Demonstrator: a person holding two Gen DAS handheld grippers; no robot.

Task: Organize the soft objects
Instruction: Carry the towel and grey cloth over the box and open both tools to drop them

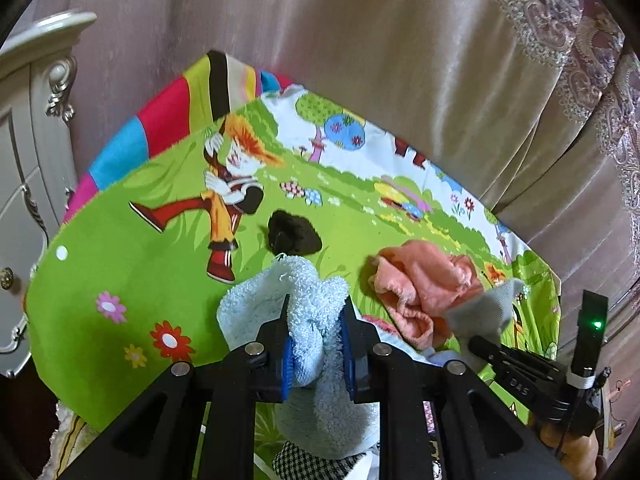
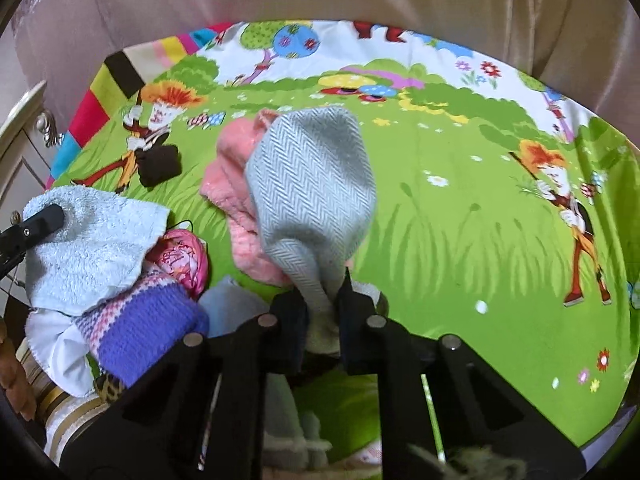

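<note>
My left gripper [image 1: 316, 304] is shut on a light blue terry towel [image 1: 304, 304], which bunches between its fingers and hangs below them. My right gripper [image 2: 322, 284] is shut on a grey herringbone cloth [image 2: 312, 184] that stands up in front of it. Behind the grey cloth lies a crumpled pink fleece piece [image 2: 232, 184], also seen in the left wrist view as the pink fleece [image 1: 420, 288] beside the grey cloth [image 1: 484, 312]. A small dark brown cloth [image 1: 294, 234] rests on the green cartoon sheet [image 1: 120, 240].
A pile with a purple knitted piece [image 2: 148, 332], a pink patterned item [image 2: 184, 260] and white fabric sits at the near left. A white carved cabinet [image 1: 24, 160] stands left of the bed; beige curtains [image 1: 400, 60] hang behind it.
</note>
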